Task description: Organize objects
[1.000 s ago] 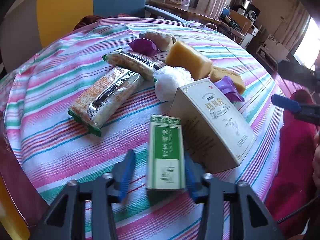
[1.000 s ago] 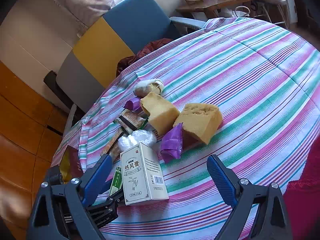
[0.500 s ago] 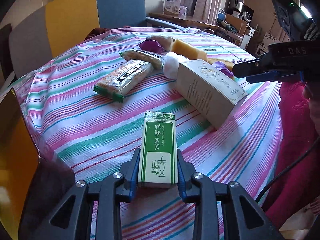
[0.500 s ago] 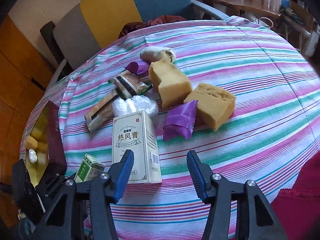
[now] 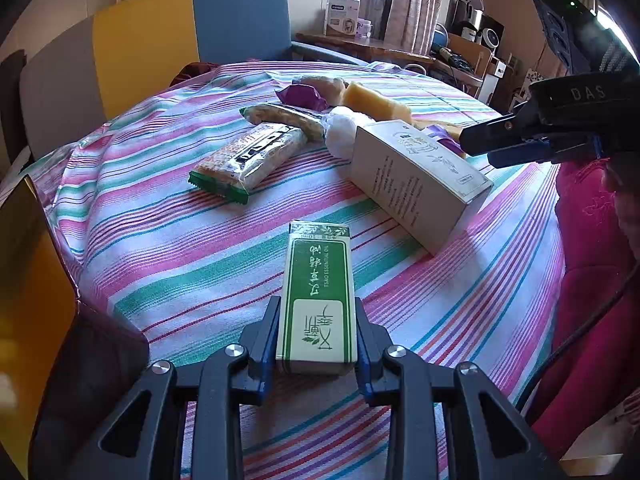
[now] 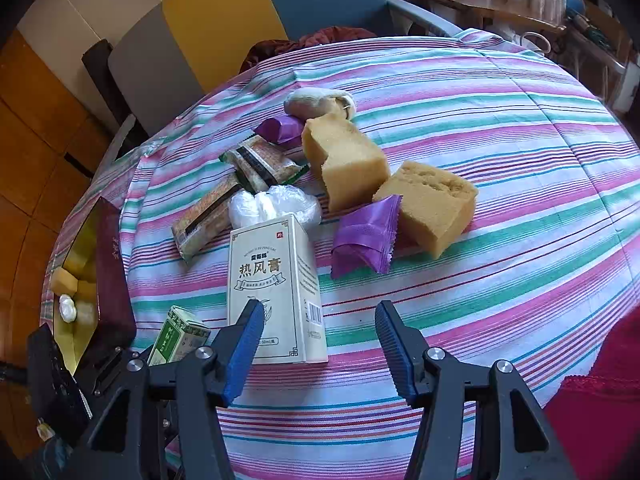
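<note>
Black frames, blue pads, silver screws

Each hand-held gripper, left [image 5: 316, 334] and right [image 6: 320, 344], has an angular black plastic frame with triangular cut-outs, round silver screws at the joints, and blue ribbed pads [image 6: 394, 346] lining its fingers. From the side, the right one carries white "DAS" lettering, a small green light and a trailing black cable.

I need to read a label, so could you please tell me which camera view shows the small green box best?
The left wrist view: the small green box lies centred and close, label up, clamped in the left gripper. The right wrist view shows only its end, partly hidden by that gripper.
</note>
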Tool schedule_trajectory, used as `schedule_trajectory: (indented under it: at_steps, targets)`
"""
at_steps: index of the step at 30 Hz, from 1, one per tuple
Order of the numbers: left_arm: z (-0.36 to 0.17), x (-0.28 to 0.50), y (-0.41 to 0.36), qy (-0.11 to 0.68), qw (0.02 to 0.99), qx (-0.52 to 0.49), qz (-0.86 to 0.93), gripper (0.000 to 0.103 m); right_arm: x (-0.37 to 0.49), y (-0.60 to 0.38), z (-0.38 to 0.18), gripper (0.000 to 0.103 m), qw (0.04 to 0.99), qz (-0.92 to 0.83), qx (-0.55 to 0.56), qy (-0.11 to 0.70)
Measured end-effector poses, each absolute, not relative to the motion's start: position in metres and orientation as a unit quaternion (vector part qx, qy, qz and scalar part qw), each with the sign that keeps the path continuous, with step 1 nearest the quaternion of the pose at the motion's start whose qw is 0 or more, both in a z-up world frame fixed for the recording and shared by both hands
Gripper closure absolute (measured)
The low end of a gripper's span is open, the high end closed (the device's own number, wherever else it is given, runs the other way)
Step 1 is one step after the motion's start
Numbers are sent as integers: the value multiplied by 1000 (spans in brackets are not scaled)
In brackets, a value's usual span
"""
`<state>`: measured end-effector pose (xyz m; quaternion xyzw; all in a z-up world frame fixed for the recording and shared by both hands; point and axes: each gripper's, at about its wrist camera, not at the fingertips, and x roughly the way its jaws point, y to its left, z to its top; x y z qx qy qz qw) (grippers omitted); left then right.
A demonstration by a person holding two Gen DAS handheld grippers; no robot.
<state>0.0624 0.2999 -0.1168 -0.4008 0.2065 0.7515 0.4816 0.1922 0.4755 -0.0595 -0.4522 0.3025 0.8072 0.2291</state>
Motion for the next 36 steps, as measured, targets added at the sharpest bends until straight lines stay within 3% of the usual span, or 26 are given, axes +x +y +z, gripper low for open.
schedule_trajectory:
  at_steps: [10,18,23,24,26,36]
  targets:
    - [-117,62,298,197,483,-401,753,72,191,472,-60,37,226,808,-456,298]
    - [-117,62,297,196,483,-403,752,72,169,463,-61,20,206,808,-468,293]
    - [-116,62,297,197,484,-403,752,72,141,457,-76,19,207,805,-488,266]
    - [-116,63,297,198,484,-402,752,72,137,456,-82,25,208,804,-494,257]
    - [-115,63,297,198,485,-402,751,72,132,450,-92,49,209,799,-517,227]
    - [-77,77,273,155,515,-391,747,73,131,447,-95,51,191,806,-515,221]
